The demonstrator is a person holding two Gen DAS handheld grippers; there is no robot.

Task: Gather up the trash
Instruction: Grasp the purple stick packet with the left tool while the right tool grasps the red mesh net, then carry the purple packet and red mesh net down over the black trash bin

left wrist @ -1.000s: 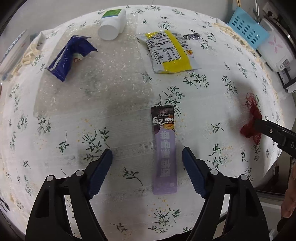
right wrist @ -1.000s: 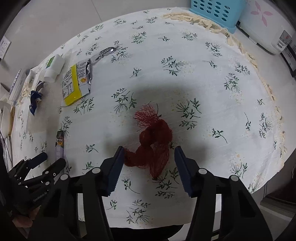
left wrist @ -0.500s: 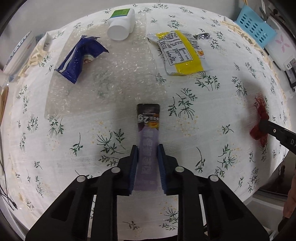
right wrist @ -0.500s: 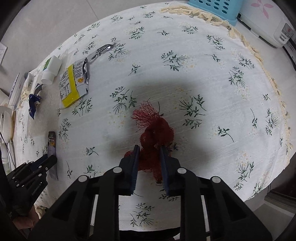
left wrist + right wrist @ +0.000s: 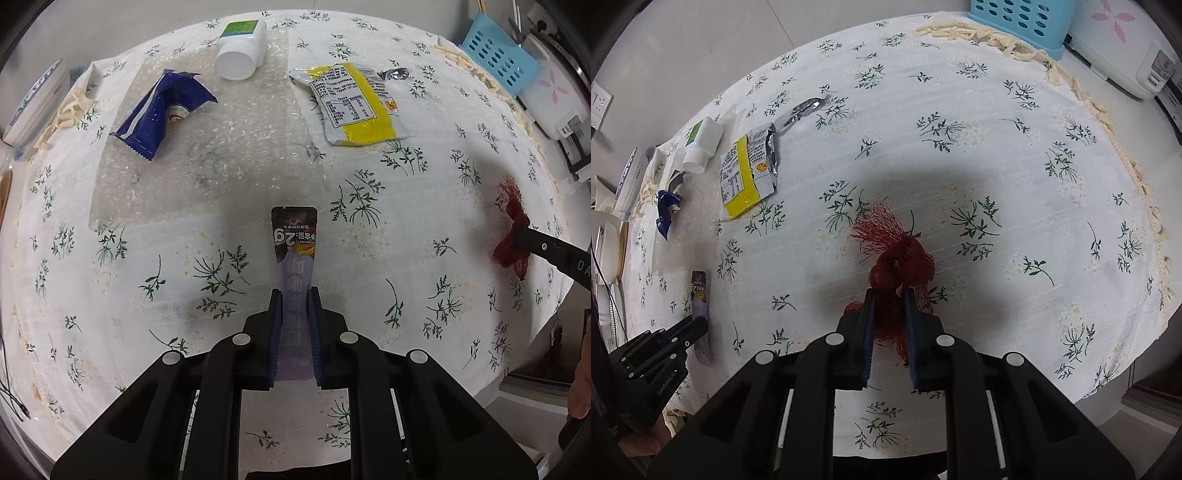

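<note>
Both grippers point steeply down at a round surface (image 5: 258,177) covered with a white cloth printed with green sprigs. The left gripper (image 5: 295,295) has its jaws nearly together and still closing on a narrow purple sachet (image 5: 295,243), whose lower half sits pinched between the blue pads while its dark upper end with printed lettering sticks out ahead of the fingertips over the cloth. The right gripper (image 5: 889,295) has its jaws drawn in as tight as they go around a bunched red mesh bag (image 5: 899,266); the netting bulges out above and to the side of the fingers, and a frayed fan of mesh spreads on the cloth just beyond the knot. In the left wrist view the red mesh shows near the right edge of the surface with a black finger of the other gripper on it. Farther across the surface lie a blue wrapper (image 5: 162,110), a white bottle (image 5: 242,48) on its side with a green label, and a yellow and silver packet (image 5: 354,107), all well apart from either gripper. A clear bubble-wrap sheet (image 5: 207,155) lies under the blue wrapper and bottle. A light blue perforated basket (image 5: 1023,18) stands at the far rim, beside a white appliance (image 5: 1123,51).
</note>
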